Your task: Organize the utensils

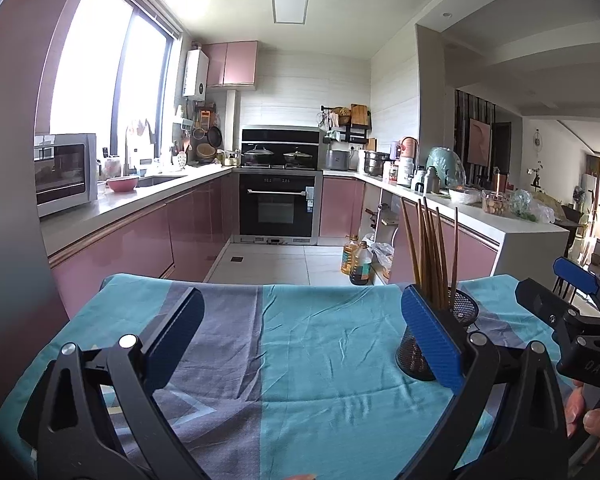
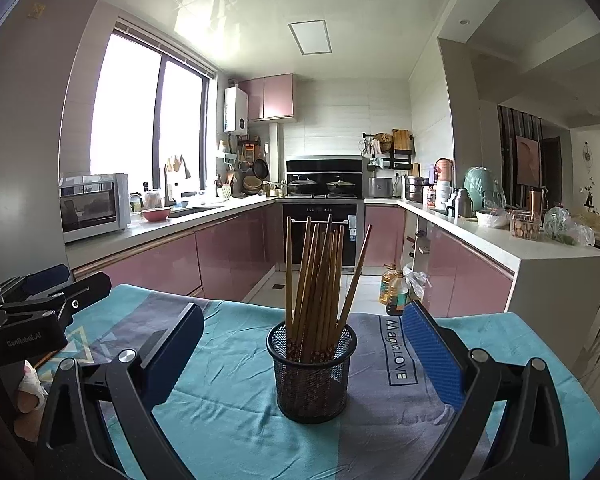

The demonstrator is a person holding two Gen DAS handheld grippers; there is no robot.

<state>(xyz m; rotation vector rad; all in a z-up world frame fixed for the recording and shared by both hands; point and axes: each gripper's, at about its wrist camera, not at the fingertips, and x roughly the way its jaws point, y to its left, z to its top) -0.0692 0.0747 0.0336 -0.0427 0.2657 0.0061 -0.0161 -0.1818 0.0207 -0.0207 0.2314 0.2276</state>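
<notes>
L gripper (image 1: pixel 300 344) hangs released over bare cloth (image 1: pixel 300 320), nothing to hold there. Chopsticks (image 2: pixel 318 276) stand in the cup (image 2: pixel 311 376) mid-desk, so sorted already, prob. R gripper (image 2: pixel 302 356) brackets cup, released, not touching.

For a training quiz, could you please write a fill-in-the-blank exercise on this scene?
1. The chopsticks stand in a black ___ holder.
2. Both the left tongs and the right tongs are ___.
3. The holder rests on a mostly ___ cloth.

Missing words: mesh; open; teal
</notes>
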